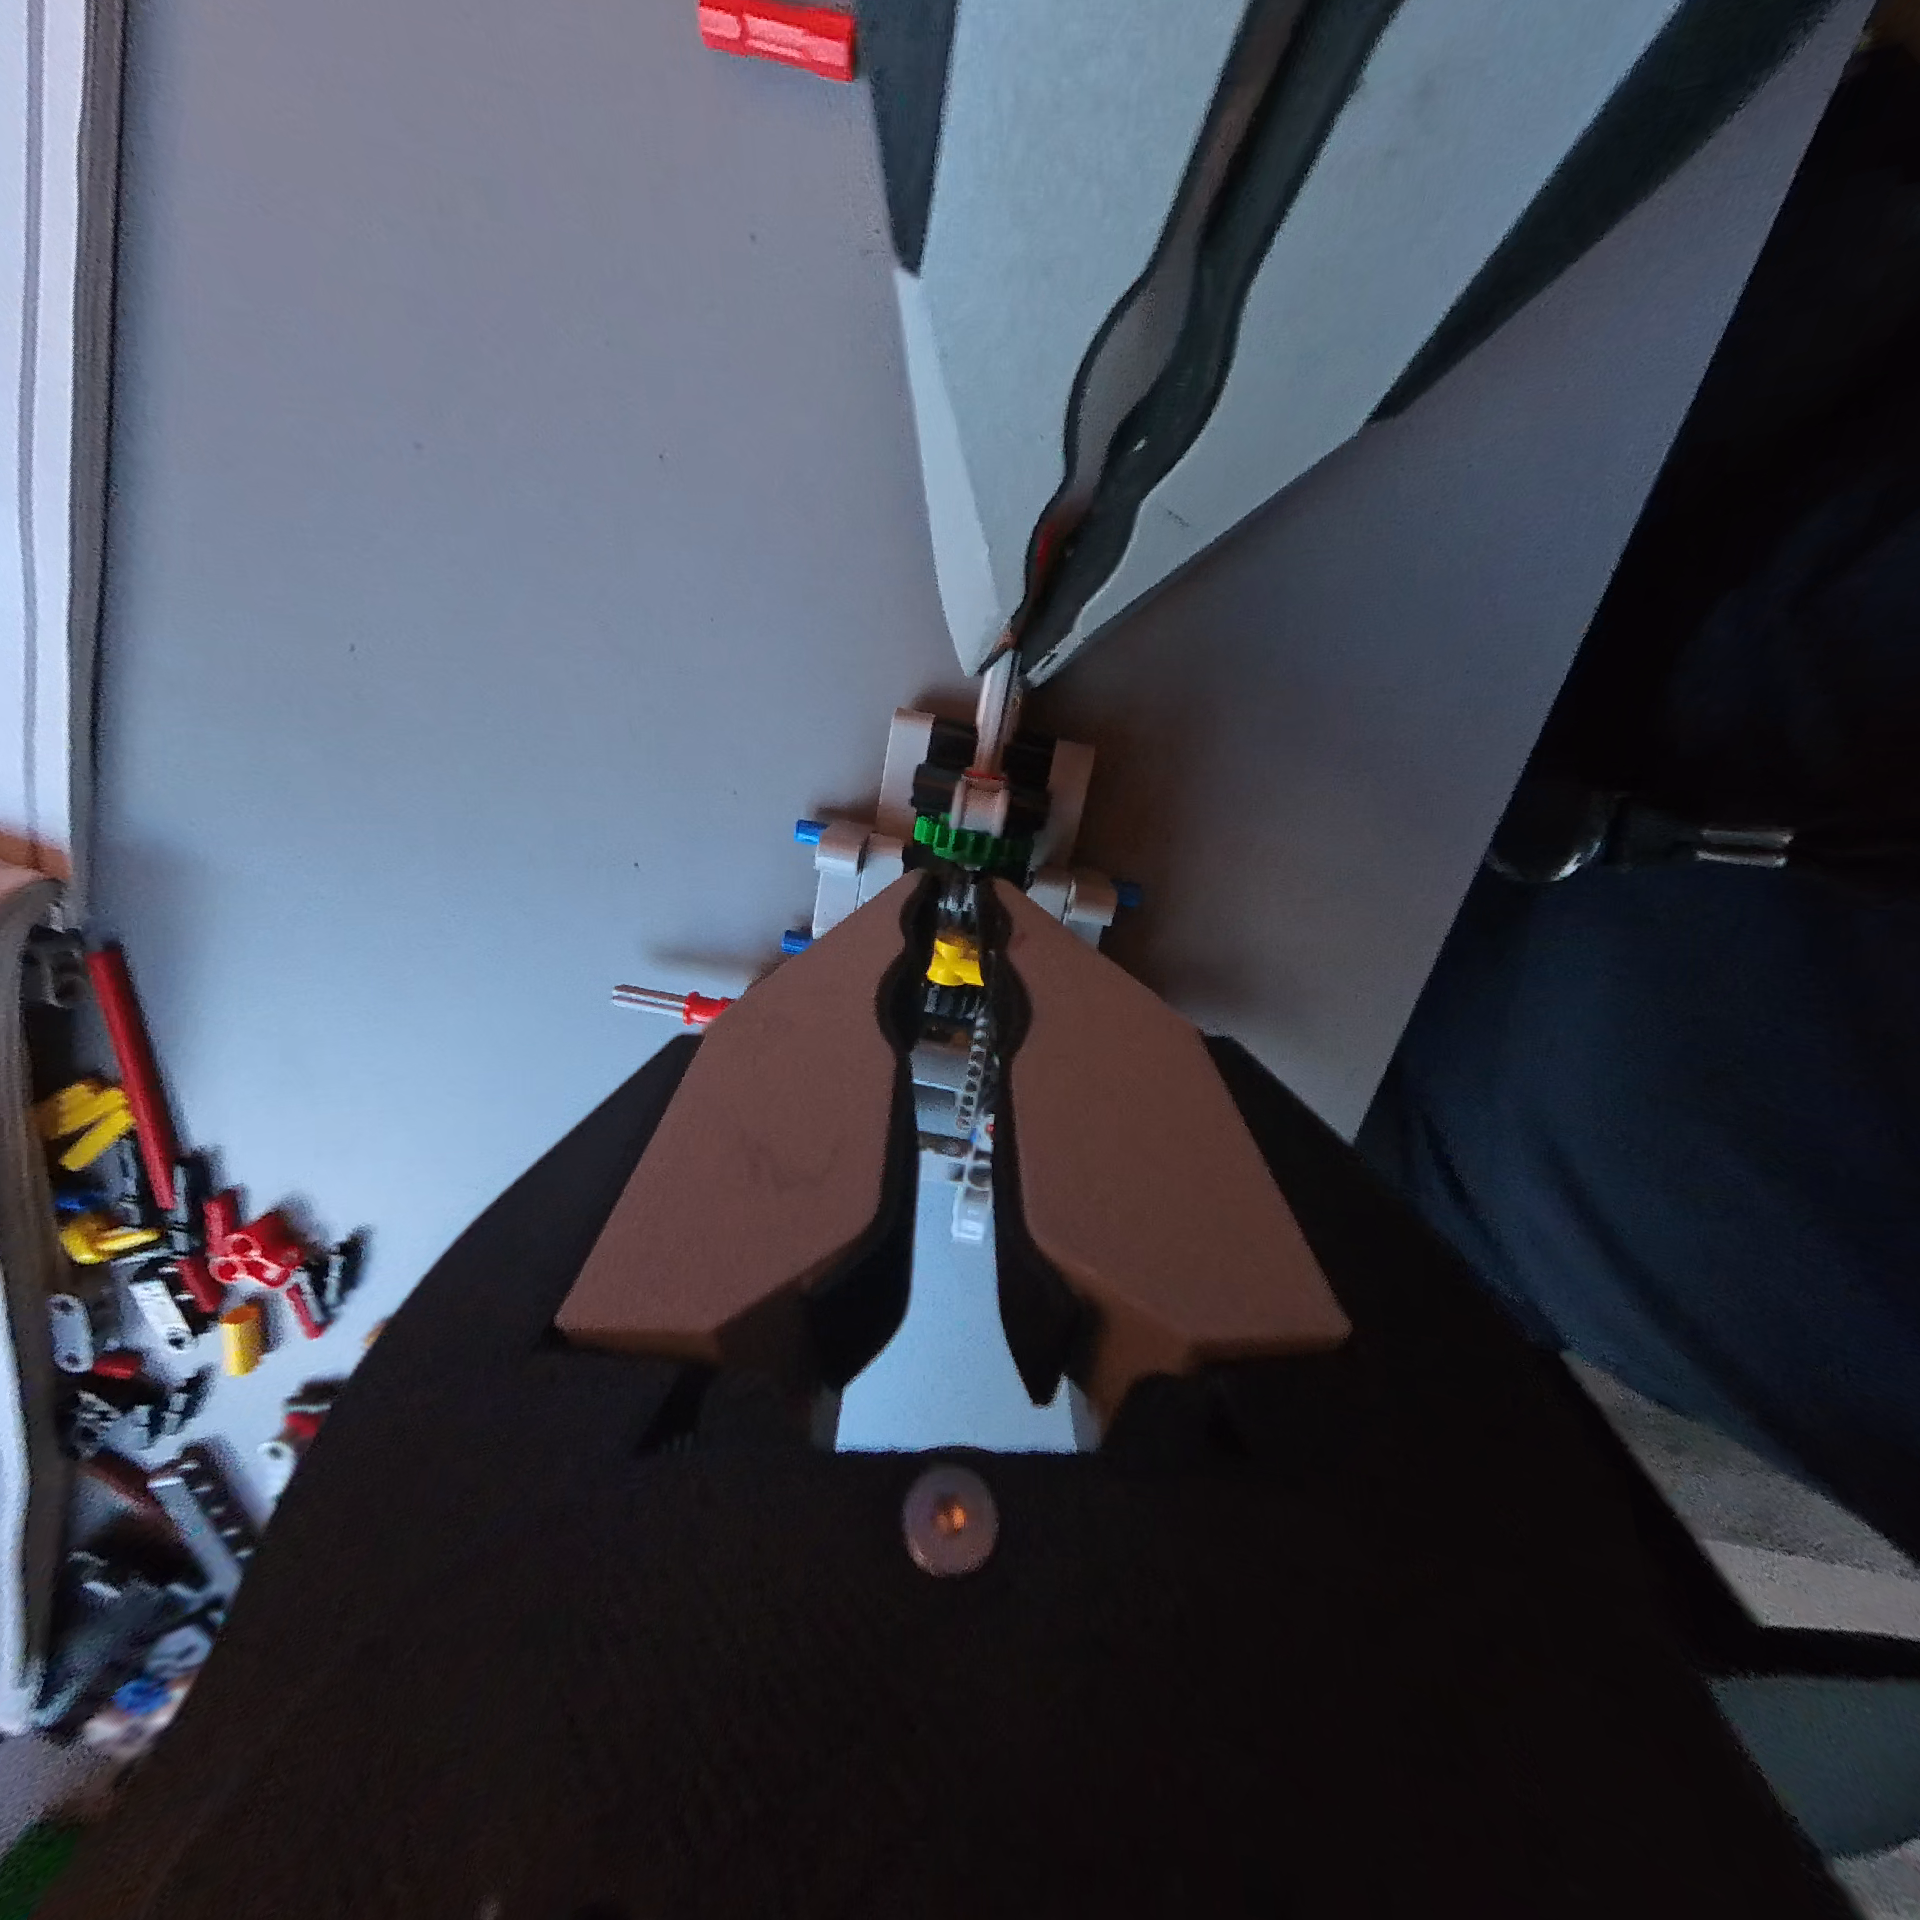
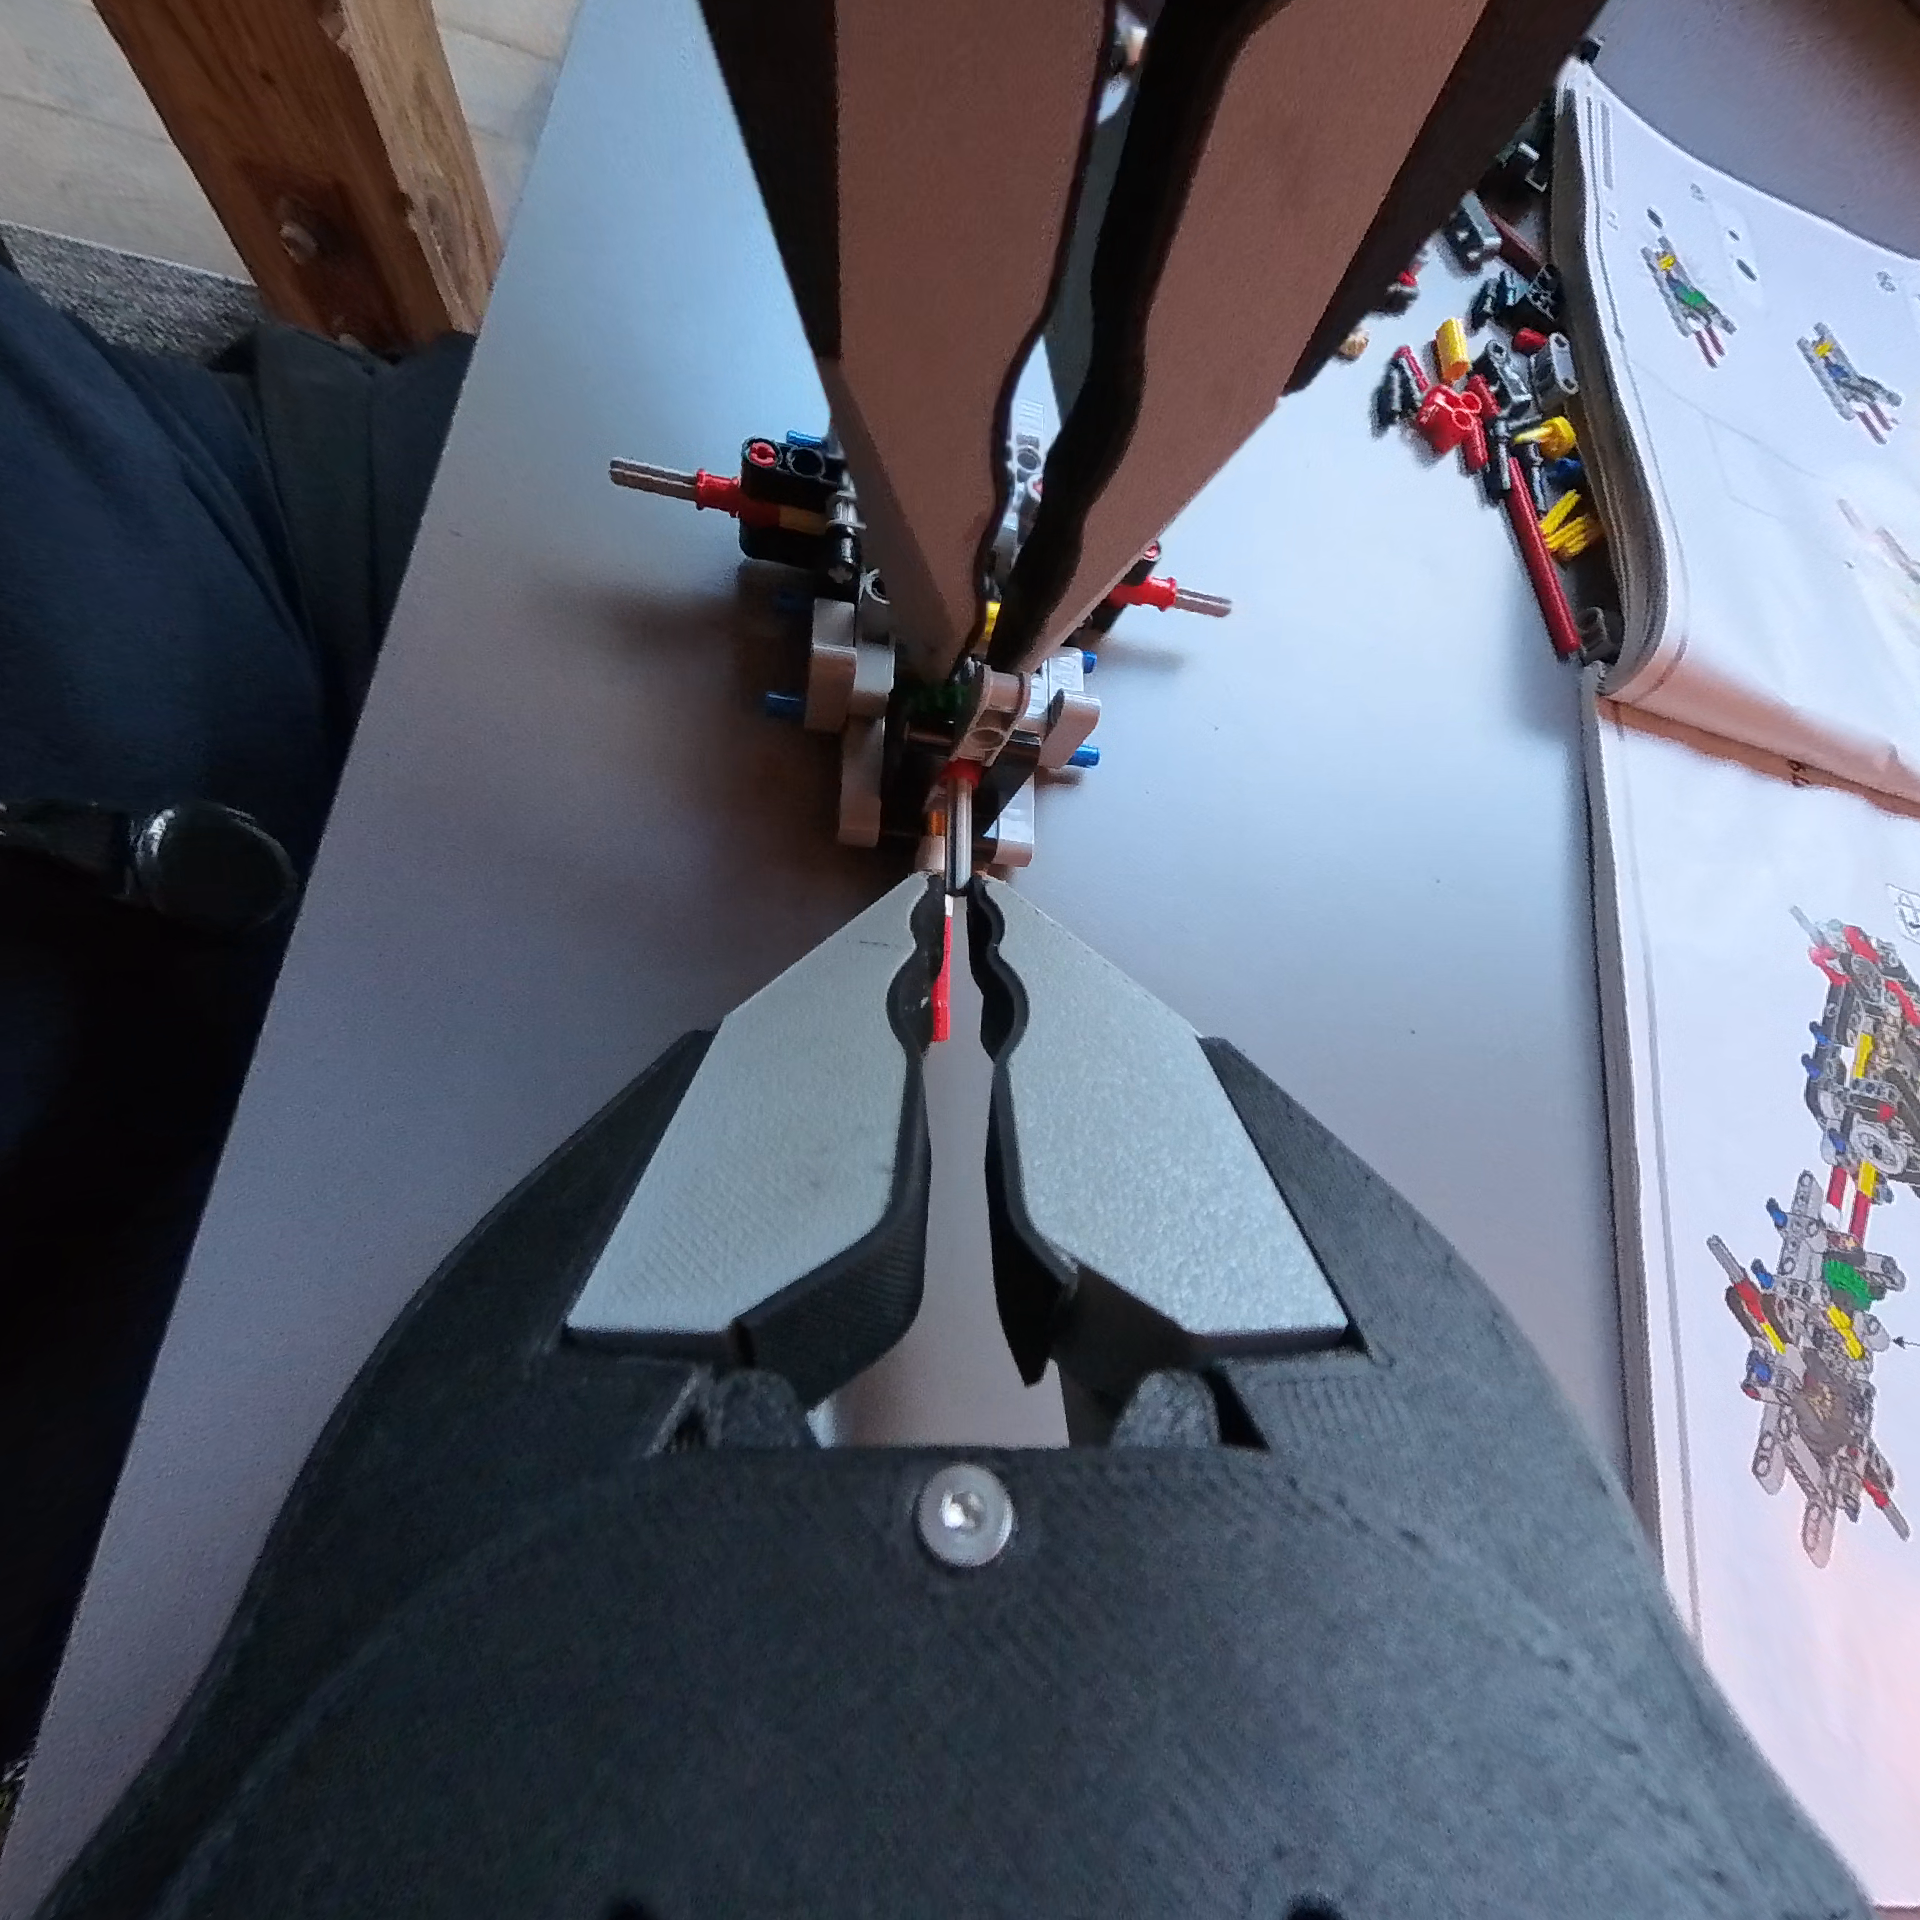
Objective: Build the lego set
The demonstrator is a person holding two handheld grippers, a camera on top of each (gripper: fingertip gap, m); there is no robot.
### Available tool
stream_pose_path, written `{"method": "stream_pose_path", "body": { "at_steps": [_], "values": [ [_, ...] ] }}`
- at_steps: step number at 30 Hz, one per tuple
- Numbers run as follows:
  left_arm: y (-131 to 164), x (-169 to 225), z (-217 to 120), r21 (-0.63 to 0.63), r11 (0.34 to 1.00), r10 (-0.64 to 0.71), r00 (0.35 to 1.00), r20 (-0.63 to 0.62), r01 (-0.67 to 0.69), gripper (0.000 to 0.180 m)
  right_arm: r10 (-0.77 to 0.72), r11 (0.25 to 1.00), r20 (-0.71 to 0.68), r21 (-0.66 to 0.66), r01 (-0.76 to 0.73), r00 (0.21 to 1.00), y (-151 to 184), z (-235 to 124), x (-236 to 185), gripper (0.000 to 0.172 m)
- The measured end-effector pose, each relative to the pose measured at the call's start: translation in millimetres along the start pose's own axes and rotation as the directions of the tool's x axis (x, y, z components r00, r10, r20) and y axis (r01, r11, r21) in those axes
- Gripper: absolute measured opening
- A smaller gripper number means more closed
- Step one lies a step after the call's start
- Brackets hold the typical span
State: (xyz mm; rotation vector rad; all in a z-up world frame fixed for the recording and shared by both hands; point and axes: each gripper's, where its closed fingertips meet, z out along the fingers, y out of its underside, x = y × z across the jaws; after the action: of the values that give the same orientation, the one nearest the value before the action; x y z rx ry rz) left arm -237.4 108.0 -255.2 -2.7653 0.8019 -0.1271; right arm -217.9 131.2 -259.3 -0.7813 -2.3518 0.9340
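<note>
Gripping the grey-and-red axle pin (image 2: 961,831), the right gripper (image 2: 957,888) has its fingers closed on the shaft, whose far end sits in the brick assembly (image 2: 914,727) on the surface (image 2: 582,831). The left gripper (image 1: 961,899) has its fingers pressed narrowly on the assembly's middle, just behind the green gear (image 1: 961,840).

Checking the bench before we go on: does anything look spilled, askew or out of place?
Only mild clutter: loose building pieces lie scattered against the open instruction booklet, and one red piece sits alone, far from the pile. The model looks intact.
</note>
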Motion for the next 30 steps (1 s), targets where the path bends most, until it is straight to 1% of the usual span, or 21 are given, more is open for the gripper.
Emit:
{"method": "stream_pose_path", "body": {
  "at_steps": [4,11,22,30],
  "values": [
    [2,3,-1,0.015,0.996,-0.086,0.995,-0.049,0.087,0.003,-0.007,1.0,-0.004,0.006,0.007,1.0,-2,0,-2,0.0],
    [4,8,-4,-0.004,0.991,-0.136,0.985,-0.102,0.136,0.003,-0.027,1.0,-0.016,0.004,0.027,1.0,-5,0,-4,0.0],
    [4,12,-1,-0.01,0.992,-0.128,0.988,-0.091,0.128,0.003,-0.028,1.0,-0.01,-0.001,0.028,1.0,-4,2,-7,0.0],
    [4,5,-3,0.003,0.997,-0.073,0.997,-0.039,0.074,0.003,-0.006,1.0,0.003,0.01,0.006,1.0,-5,2,-7,0.0]
  ]
}}
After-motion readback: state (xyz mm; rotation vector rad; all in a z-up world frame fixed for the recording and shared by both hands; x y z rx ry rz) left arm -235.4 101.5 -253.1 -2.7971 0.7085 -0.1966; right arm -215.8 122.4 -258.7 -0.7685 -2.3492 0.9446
